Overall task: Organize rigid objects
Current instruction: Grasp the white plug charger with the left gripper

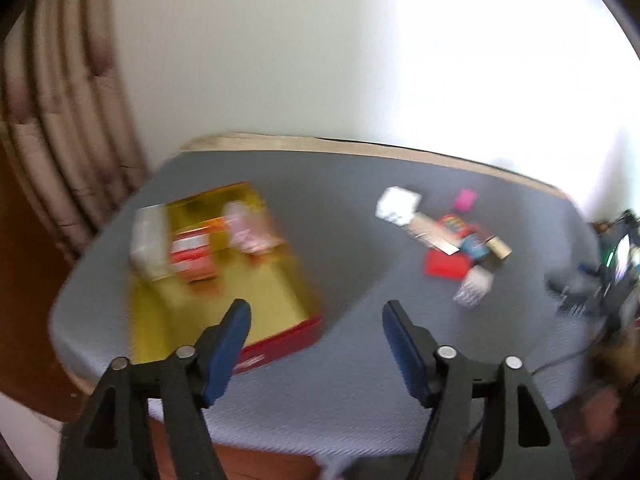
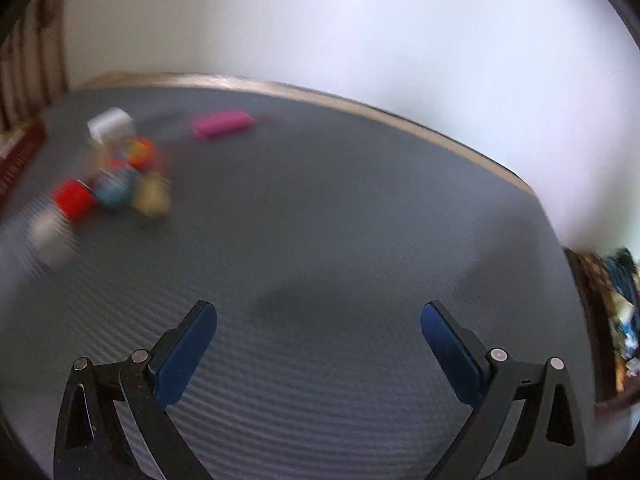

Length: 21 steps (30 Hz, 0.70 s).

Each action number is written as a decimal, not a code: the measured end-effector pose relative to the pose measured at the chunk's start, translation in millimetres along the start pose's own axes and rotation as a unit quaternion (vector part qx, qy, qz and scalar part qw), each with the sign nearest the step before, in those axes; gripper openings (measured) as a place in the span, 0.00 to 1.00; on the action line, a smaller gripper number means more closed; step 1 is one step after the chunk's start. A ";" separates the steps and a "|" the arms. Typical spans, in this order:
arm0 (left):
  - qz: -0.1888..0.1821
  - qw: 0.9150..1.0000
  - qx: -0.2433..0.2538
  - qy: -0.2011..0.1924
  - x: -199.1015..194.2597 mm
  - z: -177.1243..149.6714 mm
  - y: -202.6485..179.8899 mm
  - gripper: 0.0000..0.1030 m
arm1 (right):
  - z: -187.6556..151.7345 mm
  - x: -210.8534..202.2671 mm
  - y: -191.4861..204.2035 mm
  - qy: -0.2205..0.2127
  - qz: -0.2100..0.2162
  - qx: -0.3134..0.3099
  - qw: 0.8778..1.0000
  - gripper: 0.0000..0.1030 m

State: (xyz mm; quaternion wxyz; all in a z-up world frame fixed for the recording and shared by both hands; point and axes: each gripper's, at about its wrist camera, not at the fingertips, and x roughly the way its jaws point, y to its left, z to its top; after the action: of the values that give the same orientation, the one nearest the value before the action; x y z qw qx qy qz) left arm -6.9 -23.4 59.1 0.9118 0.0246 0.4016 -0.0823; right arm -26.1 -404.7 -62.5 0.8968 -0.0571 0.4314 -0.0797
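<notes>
A shallow gold-lined box with a red rim (image 1: 280, 338) lies at the left of the grey table and holds several small packs (image 1: 192, 258). To its right is a blurred heap of small boxes (image 1: 460, 248), with a white box (image 1: 396, 205) and a pink box (image 1: 465, 200) behind it. My left gripper (image 1: 316, 312) is open above the box's near right corner, nothing between its fingers. In the right wrist view the same heap (image 2: 116, 176) and pink box (image 2: 222, 123) sit far left. My right gripper (image 2: 319, 316) is open over bare mat.
A grey ribbed mat (image 2: 360, 220) covers the table, with a pale wooden edge (image 1: 360, 146) along a white wall. Curtains (image 1: 60, 120) hang at the left. Dark gear and cables (image 1: 600, 272) lie at the table's right end.
</notes>
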 end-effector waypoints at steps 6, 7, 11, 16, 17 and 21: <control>-0.045 0.995 -0.043 0.083 80.4 76.9 -47.8 0.70 | -5.8 -1.1 -29.1 -0.016 0.046 0.058 0.997 0.99; -0.044 0.994 -0.043 0.092 94.8 88.6 -52.6 0.70 | -6.1 -0.8 -30.2 -0.015 0.054 0.058 0.997 0.99; -0.069 0.990 0.016 0.122 154.5 131.8 -81.4 0.70 | -8.1 -4.8 -41.8 -0.033 0.093 0.079 0.992 0.99; -0.089 0.977 0.112 0.155 200.4 148.0 -101.5 0.70 | -11.5 -5.8 -60.8 -0.036 0.123 0.098 0.987 0.99; -0.097 0.974 0.122 0.163 207.2 149.3 -101.9 0.70 | -15.2 -10.7 -57.9 -0.037 0.126 0.095 0.987 0.99; -0.098 0.967 0.156 0.178 224.5 147.5 -103.1 0.70 | -14.0 -12.4 -57.4 -0.037 0.135 0.090 0.986 0.99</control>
State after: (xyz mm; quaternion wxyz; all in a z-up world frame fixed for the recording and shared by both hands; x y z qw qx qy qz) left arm 232.0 -170.6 -4.3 0.7978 0.1413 0.5404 -0.2270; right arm -50.1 -459.1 -51.9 0.9162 0.0797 0.3928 0.0056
